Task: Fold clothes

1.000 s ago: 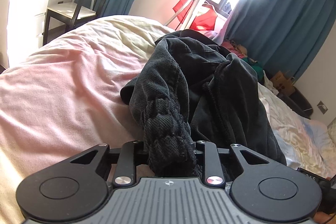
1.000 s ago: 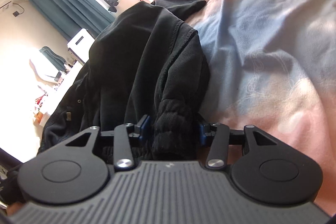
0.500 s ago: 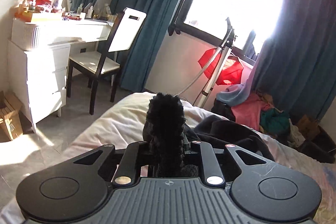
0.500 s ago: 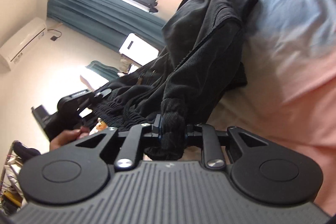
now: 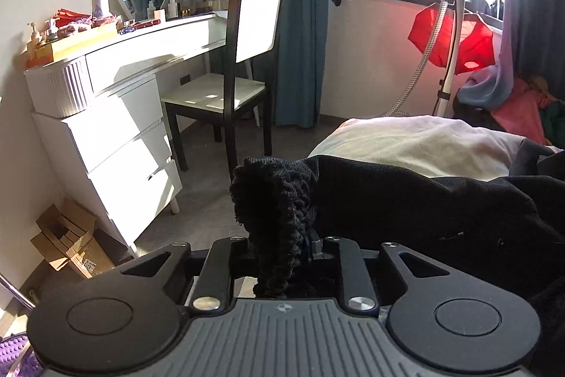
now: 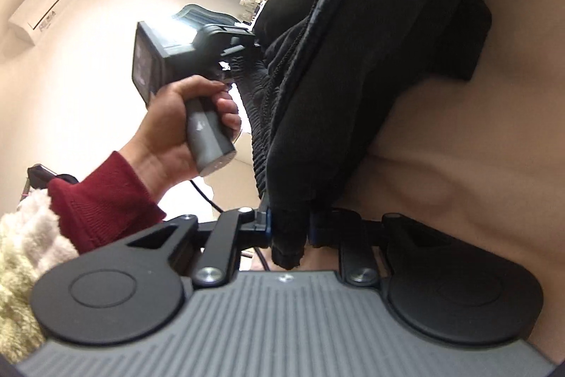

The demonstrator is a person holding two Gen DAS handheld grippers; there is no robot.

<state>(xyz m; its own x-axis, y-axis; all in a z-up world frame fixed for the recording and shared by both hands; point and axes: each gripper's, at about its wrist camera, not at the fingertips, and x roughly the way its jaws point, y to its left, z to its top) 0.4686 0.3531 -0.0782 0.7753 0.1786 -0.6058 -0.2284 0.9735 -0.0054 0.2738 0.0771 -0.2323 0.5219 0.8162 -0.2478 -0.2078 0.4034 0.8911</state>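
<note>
The black garment [image 5: 423, 211] hangs above the bed [image 5: 416, 143], its ribbed hem [image 5: 275, 211] pinched in the closed left gripper [image 5: 282, 244]. The right gripper [image 6: 289, 228] is clamped on another edge of it. Beyond the bed stands a white dressing desk [image 5: 116, 101] with a chair [image 5: 243, 59].

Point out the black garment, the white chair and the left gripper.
black garment [image 5: 406, 200], left wrist view, flat body panel.
white chair [image 5: 259, 13], left wrist view, backrest.
left gripper [image 6: 243, 62], right wrist view, finger end.
</note>
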